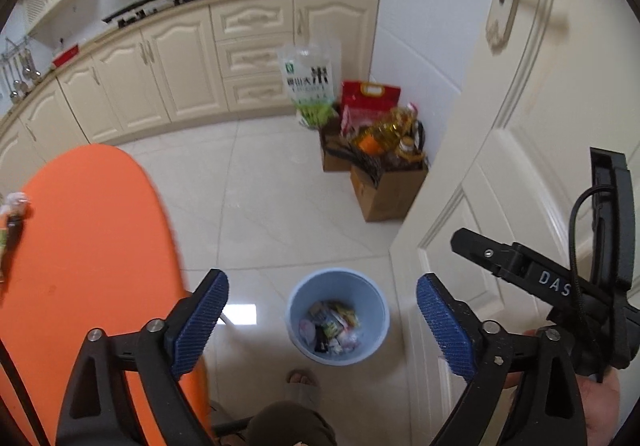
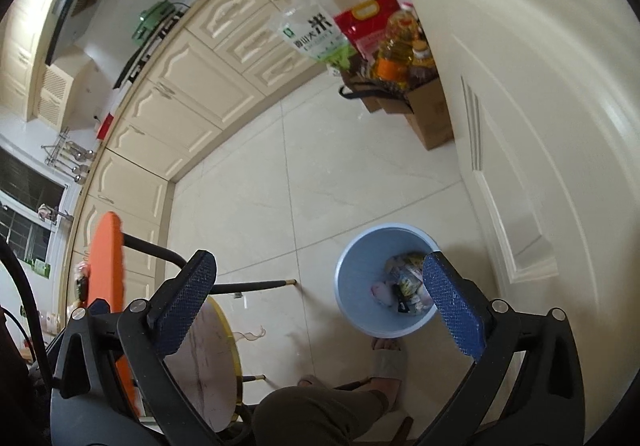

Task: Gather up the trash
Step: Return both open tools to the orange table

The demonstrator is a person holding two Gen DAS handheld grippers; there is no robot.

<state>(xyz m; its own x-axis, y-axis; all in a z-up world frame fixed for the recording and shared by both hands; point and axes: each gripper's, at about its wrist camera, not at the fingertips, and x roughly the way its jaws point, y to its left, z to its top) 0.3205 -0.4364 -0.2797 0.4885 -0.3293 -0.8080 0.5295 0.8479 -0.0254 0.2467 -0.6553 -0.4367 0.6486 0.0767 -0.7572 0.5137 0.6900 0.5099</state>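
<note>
Two hand-held grippers hang above a pale tiled kitchen floor, both angled downward. The left hand-held gripper [image 1: 322, 320] has its blue-padded jaws spread wide apart with nothing between them. The right hand-held gripper [image 2: 320, 304] is likewise spread wide and empty. From the left wrist view, part of the right tool's black body shows at the far right, with a hand [image 1: 600, 402] beneath it.

Below both stands a round light-blue trash bin [image 1: 296, 310] on the floor [image 1: 280, 198], close to a cream panelled door [image 1: 520, 150]. Inside the bin lies the trash [image 1: 332, 326], a jumble of crumpled wrappers and packets; in the right wrist view the trash [image 2: 404, 282] sits toward the bin's [image 2: 352, 278] right side, partly behind one blue pad.

A person's sandalled foot [image 2: 386, 362] rests on the floor just beside the bin, with a dark-trousered knee nearer the camera. An orange counter [image 1: 92, 246] fills the left side of the left view; some small items lie at its far left edge, too blurred to name. A round marble-look side table [image 2: 208, 362] with a gold rim stands beside it.

Farther off, cream cabinets [image 1: 180, 62] line the wall. Near the door, cardboard boxes [image 1: 388, 190] hold cooking oil bottles, next to a white rice bag [image 1: 310, 80] and a red bag [image 1: 370, 98].
</note>
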